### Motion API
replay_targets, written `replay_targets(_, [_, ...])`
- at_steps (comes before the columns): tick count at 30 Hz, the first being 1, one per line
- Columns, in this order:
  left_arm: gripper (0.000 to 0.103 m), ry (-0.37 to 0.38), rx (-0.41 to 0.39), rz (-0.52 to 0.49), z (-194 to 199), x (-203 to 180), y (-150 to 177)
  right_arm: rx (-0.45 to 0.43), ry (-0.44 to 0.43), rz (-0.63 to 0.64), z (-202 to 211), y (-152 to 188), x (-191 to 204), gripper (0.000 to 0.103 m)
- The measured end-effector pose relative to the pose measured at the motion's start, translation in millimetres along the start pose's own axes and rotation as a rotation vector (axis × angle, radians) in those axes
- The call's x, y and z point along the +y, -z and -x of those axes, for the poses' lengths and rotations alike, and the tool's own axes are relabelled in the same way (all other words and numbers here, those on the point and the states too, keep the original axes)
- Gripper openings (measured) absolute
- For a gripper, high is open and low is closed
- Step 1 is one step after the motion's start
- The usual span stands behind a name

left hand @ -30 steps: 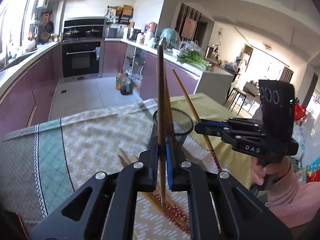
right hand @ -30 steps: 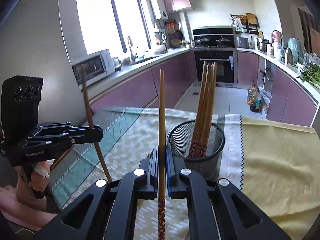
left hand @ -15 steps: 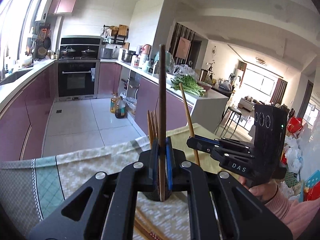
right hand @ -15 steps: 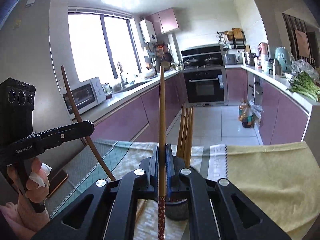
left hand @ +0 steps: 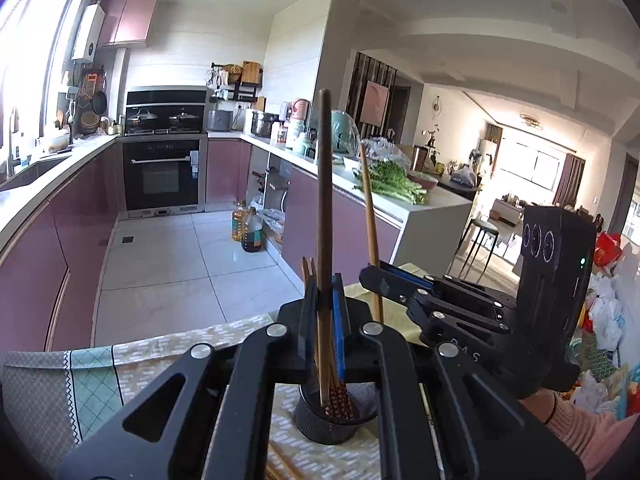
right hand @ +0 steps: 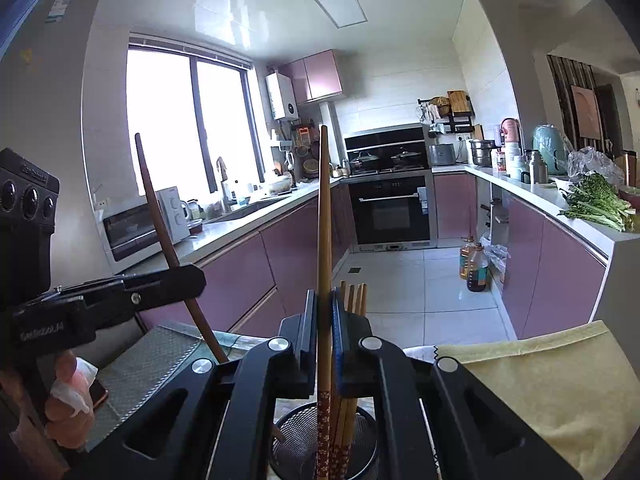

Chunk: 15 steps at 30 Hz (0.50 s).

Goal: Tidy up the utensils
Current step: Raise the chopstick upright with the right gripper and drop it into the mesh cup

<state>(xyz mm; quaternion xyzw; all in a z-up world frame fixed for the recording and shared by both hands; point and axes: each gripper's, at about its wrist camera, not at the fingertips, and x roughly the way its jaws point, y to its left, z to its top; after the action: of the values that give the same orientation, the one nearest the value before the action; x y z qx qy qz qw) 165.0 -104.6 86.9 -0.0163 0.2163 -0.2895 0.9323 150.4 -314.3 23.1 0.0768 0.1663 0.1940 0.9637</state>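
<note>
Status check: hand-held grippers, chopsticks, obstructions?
Left hand-held gripper shut on dark chopstick. Right shut on light chopstick. Both above mesh holder. Nothing blocking.

On the body of the right claw [left hand: 382, 286], seen from the left wrist, pale letters show; only "A S" can be made out, the first letter hidden. On the left claw [right hand: 192, 280], seen from the right wrist, a small brand mark sits on its side and its top, too blurred to read.
</note>
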Motion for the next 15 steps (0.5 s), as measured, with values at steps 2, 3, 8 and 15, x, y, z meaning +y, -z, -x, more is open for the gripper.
replay_targets(2, [0.008,-0.003,0.032,-0.009,-10.7,-1.8,4.4,0.007,0.017,0.011,-7.1,5.7,2.0,0.006])
replay_targets(3, [0.008,-0.003,0.05,-0.016,-15.4,-3.3,7.2,0.013,0.019,0.015,-9.2,7.9,3.0,0.006])
replay_targets(8, [0.008,-0.01,0.126,-0.046,-35.7,-4.0,20.1,0.071,0.038,0.014,-21.4,20.7,0.4,0.006])
replay_targets(15, [0.008,0.008,0.217,-0.062,-55.6,-0.2,30.7,0.175,0.036,-0.008,-31.0,32.1,-6.0,0.006])
